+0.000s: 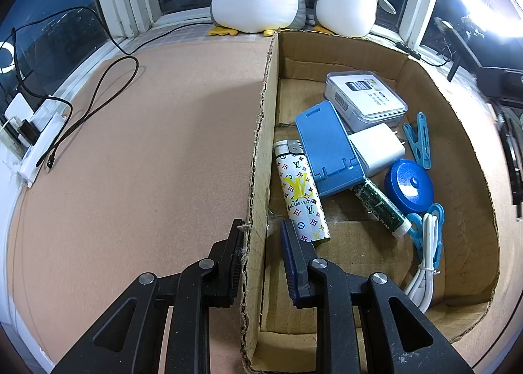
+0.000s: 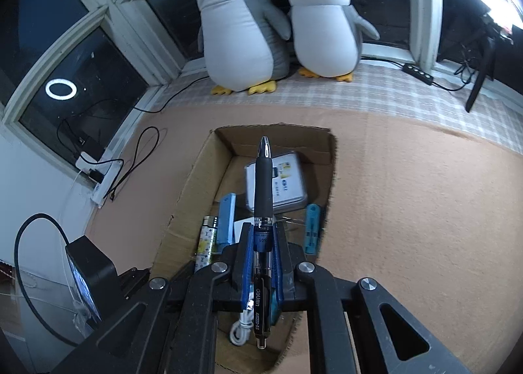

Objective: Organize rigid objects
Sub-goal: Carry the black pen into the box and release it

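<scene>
A cardboard box (image 1: pixel 261 132) holds a patterned lighter (image 1: pixel 302 194), a blue phone stand (image 1: pixel 328 148), a white charger (image 1: pixel 379 147), a clear case (image 1: pixel 366 98), a blue round case (image 1: pixel 410 186), a green tube (image 1: pixel 380 207), blue clips (image 1: pixel 418 140) and a white cable (image 1: pixel 425 263). My left gripper (image 1: pixel 263 227) straddles the box's left wall, one finger outside and one inside, with a gap beside the wall. My right gripper (image 2: pixel 263 233) is shut on a black pen (image 2: pixel 263 178) and holds it above the box (image 2: pixel 196 178), tip pointing forward.
Two plush penguins (image 2: pixel 242 31) stand on the window ledge behind the box. A white power strip (image 1: pixel 36 142) with black cables (image 1: pixel 98 93) lies at the left edge of the brown mat (image 1: pixel 147 145). A black device (image 2: pixel 88 279) sits at the lower left.
</scene>
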The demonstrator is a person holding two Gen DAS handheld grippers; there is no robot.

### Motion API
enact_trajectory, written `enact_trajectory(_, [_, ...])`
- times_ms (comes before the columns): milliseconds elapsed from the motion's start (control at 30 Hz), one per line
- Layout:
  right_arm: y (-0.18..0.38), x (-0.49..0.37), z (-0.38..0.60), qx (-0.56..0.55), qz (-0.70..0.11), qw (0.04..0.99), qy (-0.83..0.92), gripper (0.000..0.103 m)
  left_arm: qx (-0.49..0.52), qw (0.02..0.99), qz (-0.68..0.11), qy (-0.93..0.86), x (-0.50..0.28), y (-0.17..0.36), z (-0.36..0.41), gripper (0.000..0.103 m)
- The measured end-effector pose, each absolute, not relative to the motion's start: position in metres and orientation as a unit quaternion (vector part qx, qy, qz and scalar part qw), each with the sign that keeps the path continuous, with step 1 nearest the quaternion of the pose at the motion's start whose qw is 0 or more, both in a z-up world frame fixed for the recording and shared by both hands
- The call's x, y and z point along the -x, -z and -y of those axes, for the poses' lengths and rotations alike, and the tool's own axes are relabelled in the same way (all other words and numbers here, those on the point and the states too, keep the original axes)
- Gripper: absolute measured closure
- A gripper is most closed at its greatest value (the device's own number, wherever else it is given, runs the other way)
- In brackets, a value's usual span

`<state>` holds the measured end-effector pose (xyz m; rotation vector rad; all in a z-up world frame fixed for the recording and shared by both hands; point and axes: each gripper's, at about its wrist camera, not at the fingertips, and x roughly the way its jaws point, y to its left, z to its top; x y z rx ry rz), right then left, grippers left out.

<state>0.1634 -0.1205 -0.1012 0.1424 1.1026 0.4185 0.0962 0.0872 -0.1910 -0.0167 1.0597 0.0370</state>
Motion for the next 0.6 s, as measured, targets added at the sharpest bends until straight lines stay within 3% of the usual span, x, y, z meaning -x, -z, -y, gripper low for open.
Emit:
enact_trajectory(500, [0.122, -0.175, 0.092, -0.046, -0.538, 0.814, -0.215, 0.092, 0.010, 0.863, -0.505, -0.020, -0.095, 0.190, -0.089, 0.079])
enact_trajectory(567, [0.124, -0.176, 0.091, -0.050, -0.540, 0.811, -0.221, 0.084, 0.010, 0.863, -0.505, -0.021, -0.095, 0.190, -0.090, 0.079])
enact_trajectory(600, [0.124, -0.176, 0.092, -0.053, -0.539, 0.811, -0.222, 0.067, 0.010, 0.863, -0.505, -0.022, -0.095, 0.190, -0.090, 0.079])
